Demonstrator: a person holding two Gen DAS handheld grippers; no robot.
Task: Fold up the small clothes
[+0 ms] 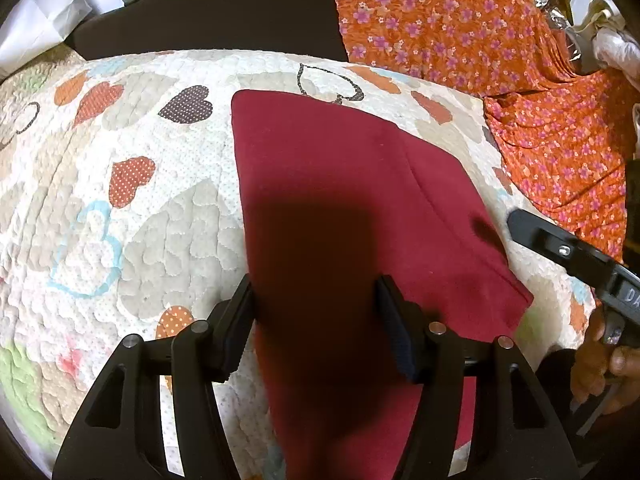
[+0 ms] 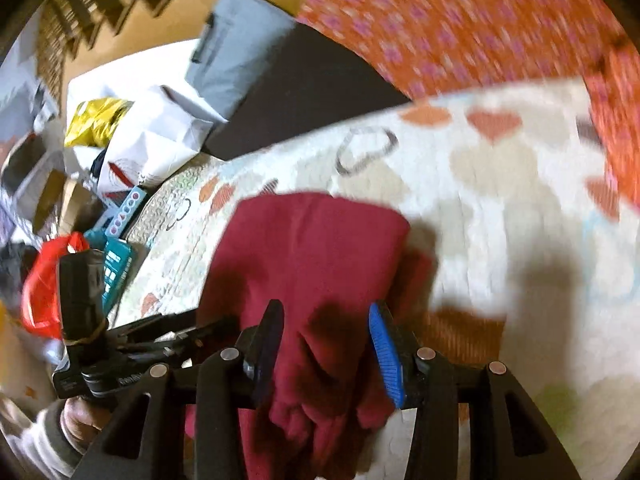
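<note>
Just both grippers [image 1: 316,320] [image 2: 326,350] wide open over maroon garment [image 1: 340,184].

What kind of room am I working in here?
Probably a bedroom at home: a heart-print quilt under the red garment, orange floral fabric behind, and bags and boxes piled alongside.

Both grippers, left [image 1: 316,300] and right [image 2: 326,334], apparently spread wide, hovering low.

The maroon garment [image 1: 340,184] is soft matt cloth. The heart-print quilt [image 1: 132,208] looks puckered, stitched. The orange floral fabric [image 1: 460,20] is finely crinkled.
</note>
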